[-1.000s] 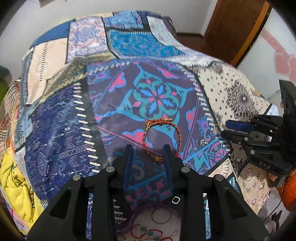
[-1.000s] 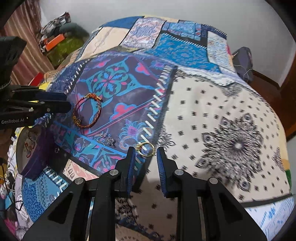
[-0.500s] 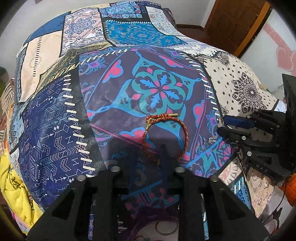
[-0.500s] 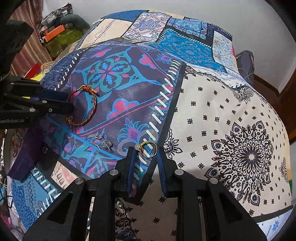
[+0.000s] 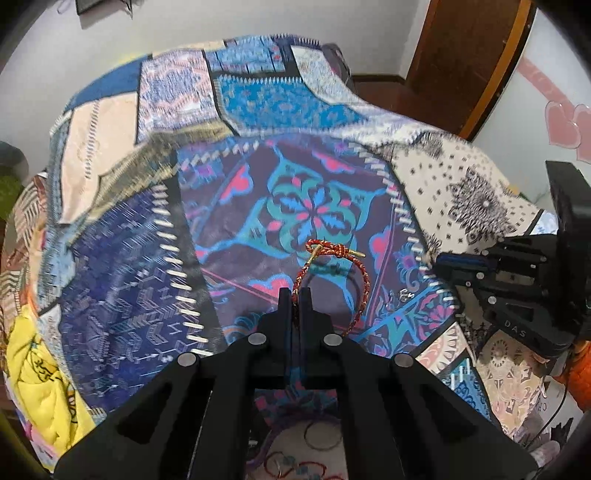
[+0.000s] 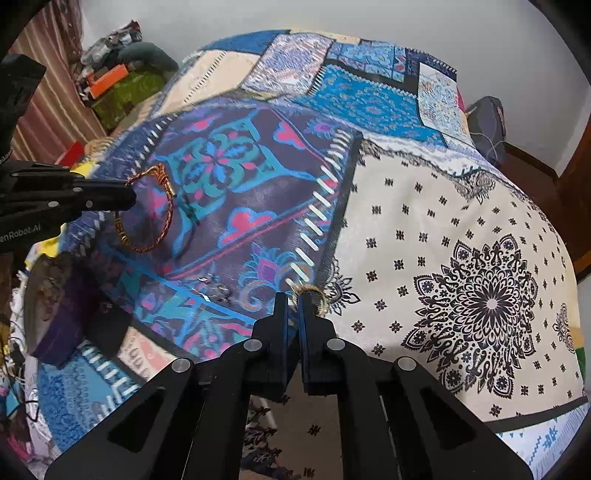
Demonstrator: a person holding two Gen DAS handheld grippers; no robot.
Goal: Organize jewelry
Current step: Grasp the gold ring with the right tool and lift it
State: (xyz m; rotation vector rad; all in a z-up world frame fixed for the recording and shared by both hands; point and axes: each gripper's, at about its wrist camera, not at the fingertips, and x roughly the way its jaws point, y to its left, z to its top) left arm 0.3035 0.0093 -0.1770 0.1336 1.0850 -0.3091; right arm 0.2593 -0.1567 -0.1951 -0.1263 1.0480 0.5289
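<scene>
Patchwork bedspread (image 5: pixel 122 288); plate (image 5: pixel 266 461) below holds thin bangles (image 5: pixel 322 435)

1. The patchwork bedspread (image 5: pixel 122 258) is printed cloth, smooth with a faint sheen on the dark purple panel.
2. The braided bracelet (image 5: pixel 364 275) is red and gold twisted cord, rough in texture, with a shiny gold metal end.
3. The gold ring (image 6: pixel 317 295) is thin, glossy metal.
4. The left gripper (image 5: pixel 294 295) and right gripper (image 6: pixel 292 301) are matt black plastic with round silvery metal pins; their fingers carry smooth blue pads.
5. The door (image 5: pixel 469 55) is brown wood, slightly glossy.
6. The wall (image 6: pixel 332 18) is matt, pale paint.
</scene>
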